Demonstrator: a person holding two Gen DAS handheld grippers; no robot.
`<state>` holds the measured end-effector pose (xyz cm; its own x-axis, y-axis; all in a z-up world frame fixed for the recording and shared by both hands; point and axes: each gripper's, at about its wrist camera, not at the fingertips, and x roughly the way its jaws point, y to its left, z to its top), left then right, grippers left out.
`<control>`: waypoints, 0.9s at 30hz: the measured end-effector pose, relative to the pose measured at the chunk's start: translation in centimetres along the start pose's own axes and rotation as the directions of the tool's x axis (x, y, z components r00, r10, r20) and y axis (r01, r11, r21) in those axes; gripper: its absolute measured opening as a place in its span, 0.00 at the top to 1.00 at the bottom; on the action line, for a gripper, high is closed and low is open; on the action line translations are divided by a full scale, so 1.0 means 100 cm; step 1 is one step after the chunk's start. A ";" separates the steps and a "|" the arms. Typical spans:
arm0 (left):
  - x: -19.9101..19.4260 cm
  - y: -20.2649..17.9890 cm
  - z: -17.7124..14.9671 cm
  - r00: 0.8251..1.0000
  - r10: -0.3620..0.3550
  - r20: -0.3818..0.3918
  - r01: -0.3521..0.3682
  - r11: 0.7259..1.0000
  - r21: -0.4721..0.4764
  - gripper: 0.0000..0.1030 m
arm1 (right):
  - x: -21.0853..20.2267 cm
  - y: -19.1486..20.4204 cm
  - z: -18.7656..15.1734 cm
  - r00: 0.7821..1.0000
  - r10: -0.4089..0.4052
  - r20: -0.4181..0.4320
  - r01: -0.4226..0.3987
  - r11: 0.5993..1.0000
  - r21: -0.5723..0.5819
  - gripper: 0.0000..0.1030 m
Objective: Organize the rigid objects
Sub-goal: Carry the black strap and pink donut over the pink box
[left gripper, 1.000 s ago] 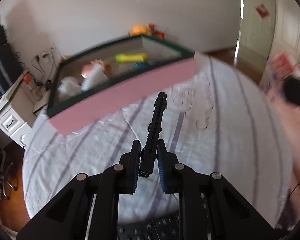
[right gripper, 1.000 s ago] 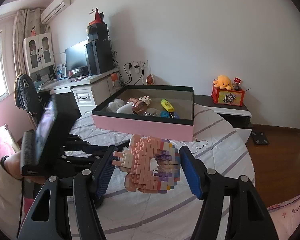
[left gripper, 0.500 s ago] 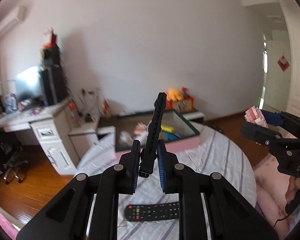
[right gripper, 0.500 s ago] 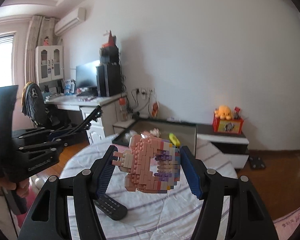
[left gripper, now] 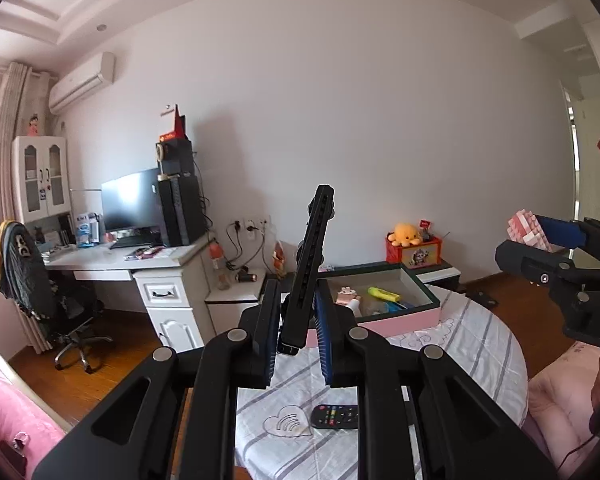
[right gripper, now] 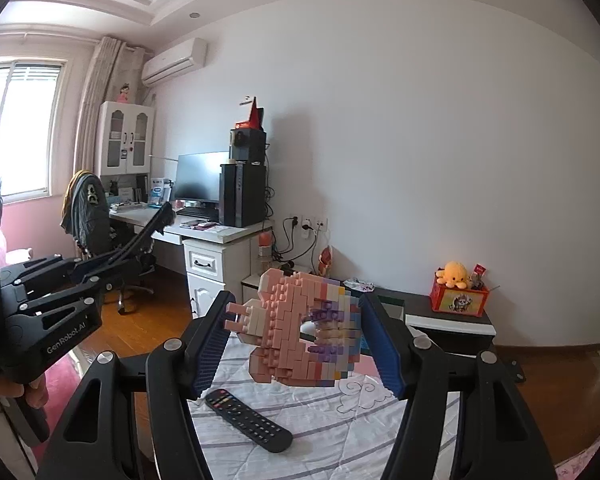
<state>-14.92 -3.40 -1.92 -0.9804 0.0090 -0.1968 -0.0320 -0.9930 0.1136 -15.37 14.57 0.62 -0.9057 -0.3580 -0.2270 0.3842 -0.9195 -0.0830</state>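
My left gripper [left gripper: 298, 340] is shut on a flat black device [left gripper: 310, 264] held edge-on, high above the table. My right gripper [right gripper: 296, 344] is shut on a pink and purple brick figure [right gripper: 300, 332], also raised; it shows in the left wrist view [left gripper: 526, 232] at the right. The pink box with a dark green rim [left gripper: 420, 304] stands at the far side of the round table and holds several small items. A black remote control [right gripper: 248, 420] lies on the striped tablecloth [right gripper: 340, 432]; it also shows in the left wrist view [left gripper: 334, 416].
A white desk [left gripper: 156, 268] with a monitor and tower stands at the left, an office chair [left gripper: 40, 292] beside it. A low cabinet holds a red box with an orange plush [right gripper: 458, 292]. Wooden floor surrounds the table.
Both grippers have pulled back and risen away from the box, each still holding its object. The box now looks smaller and farther, and the remote has come into view.
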 end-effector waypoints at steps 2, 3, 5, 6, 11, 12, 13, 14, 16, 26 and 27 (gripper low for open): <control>-0.007 0.005 0.002 1.000 0.005 0.011 -0.005 1.000 -0.008 0.84 | -0.004 0.005 0.002 1.000 0.005 0.007 -0.005 1.000 -0.008 0.37; -0.011 0.006 0.003 1.000 0.010 0.020 -0.010 1.000 -0.008 0.84 | -0.005 0.006 0.002 1.000 0.006 0.009 -0.006 1.000 -0.010 0.37; -0.014 0.008 0.005 1.000 0.015 0.025 -0.014 1.000 -0.006 0.84 | -0.008 0.008 0.004 1.000 0.006 0.014 -0.006 1.000 -0.016 0.37; -0.016 0.010 0.005 0.999 0.019 0.030 -0.019 1.000 -0.007 0.84 | -0.009 0.009 0.005 1.000 0.006 0.017 -0.006 1.000 -0.016 0.37; -0.019 0.012 0.009 0.999 0.024 0.035 -0.024 1.000 -0.006 0.84 | -0.012 0.006 0.007 1.000 0.003 0.023 -0.002 1.000 -0.020 0.37; -0.017 0.010 0.010 0.999 0.026 0.033 -0.026 1.000 -0.001 0.84 | -0.012 0.006 0.007 1.000 -0.001 0.024 0.001 1.000 -0.020 0.37; -0.016 0.009 0.011 0.999 0.026 0.032 -0.026 1.000 -0.001 0.84 | -0.012 0.004 0.008 1.000 -0.001 0.023 0.002 1.000 -0.020 0.37; -0.016 0.008 0.010 0.999 0.024 0.032 -0.024 1.000 0.001 0.84 | -0.011 0.003 0.008 1.000 -0.002 0.022 0.003 1.000 -0.020 0.37; -0.011 0.007 0.011 0.999 0.018 0.031 -0.018 1.000 0.005 0.84 | -0.008 0.000 0.010 1.000 -0.006 0.023 0.006 1.000 -0.020 0.37; 0.051 -0.013 0.020 0.998 -0.050 -0.028 0.051 0.998 0.029 0.84 | 0.035 -0.033 0.009 1.000 -0.012 -0.018 0.012 1.000 0.017 0.37; 0.062 -0.015 0.020 0.997 -0.062 -0.035 0.063 0.998 0.031 0.84 | 0.041 -0.036 0.008 1.000 -0.013 -0.025 0.014 1.000 0.018 0.37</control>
<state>-21.36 -1.59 -1.36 -0.9690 0.0667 -0.2379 -0.1001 -0.9863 0.1311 -20.58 16.26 0.82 -0.9060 -0.3414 -0.2500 0.3684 -0.9271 -0.0690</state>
